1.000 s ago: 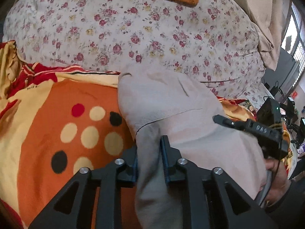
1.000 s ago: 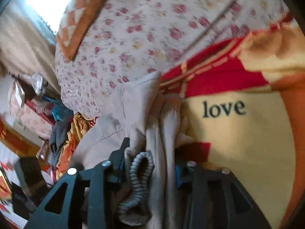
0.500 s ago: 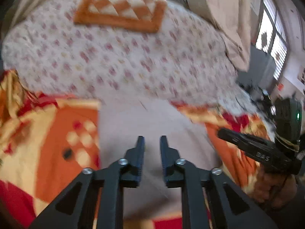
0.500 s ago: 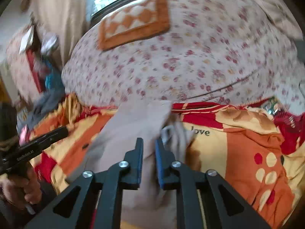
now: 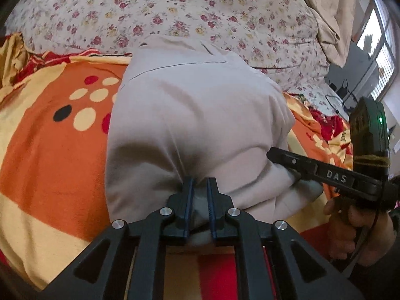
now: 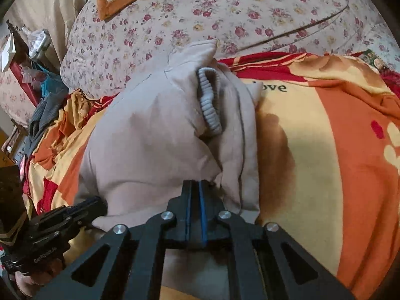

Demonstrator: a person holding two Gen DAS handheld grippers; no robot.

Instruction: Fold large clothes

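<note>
Left hand-held gripper: jaws pinched on the near edge of the beige garment. Right hand-held gripper: jaws narrow, opening slightly, gripping the same near edge beside the ribbed grey cuff. The garment lies folded on an orange blanket on the bed, with a floral quilt beyond.

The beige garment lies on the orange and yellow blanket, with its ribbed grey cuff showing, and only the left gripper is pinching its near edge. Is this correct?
Not quite. Both grippers pinch the beige garment: the left gripper in the left wrist view, the right gripper in the right wrist view. The blanket and the ribbed grey cuff are as you say.
</note>
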